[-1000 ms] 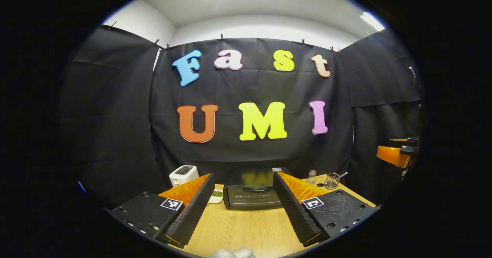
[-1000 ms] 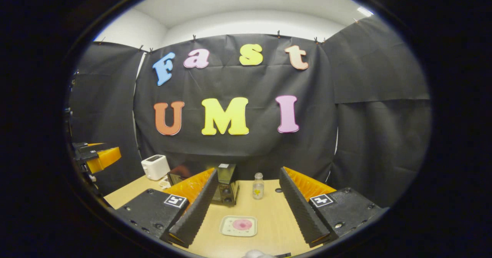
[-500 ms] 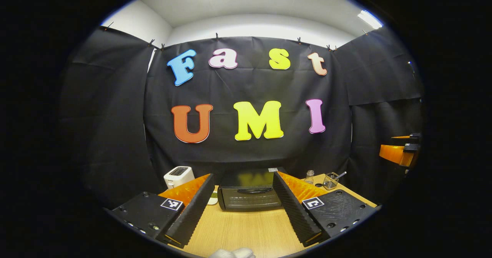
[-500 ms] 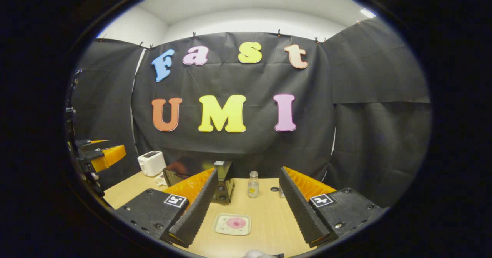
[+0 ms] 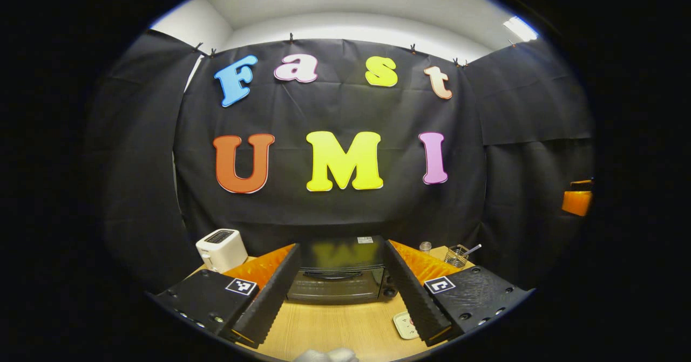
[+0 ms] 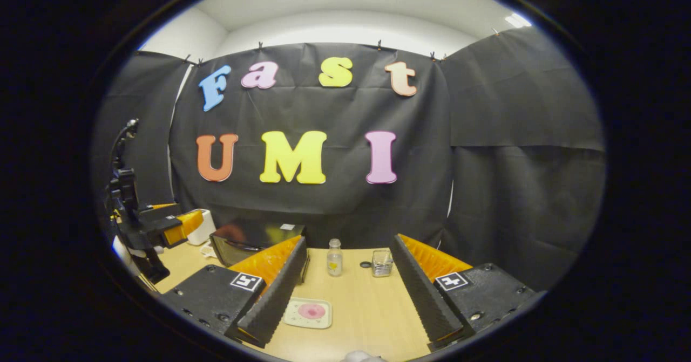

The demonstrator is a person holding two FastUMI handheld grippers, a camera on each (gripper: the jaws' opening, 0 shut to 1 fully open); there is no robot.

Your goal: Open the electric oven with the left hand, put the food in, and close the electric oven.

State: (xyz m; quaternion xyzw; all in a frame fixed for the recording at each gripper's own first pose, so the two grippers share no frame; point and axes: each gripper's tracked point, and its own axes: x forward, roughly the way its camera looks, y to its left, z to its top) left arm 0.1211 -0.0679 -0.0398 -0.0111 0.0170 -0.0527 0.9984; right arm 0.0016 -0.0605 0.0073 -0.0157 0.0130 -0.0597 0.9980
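Left tongs (image 5: 341,284) wide open before closed oven (image 5: 334,275), right tongs (image 6: 348,292) open, empty, above plate (image 6: 307,313)

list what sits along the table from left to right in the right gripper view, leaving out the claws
white toaster → black electric oven → square plate with pink food → small clear glass bottle → small clear glass jar
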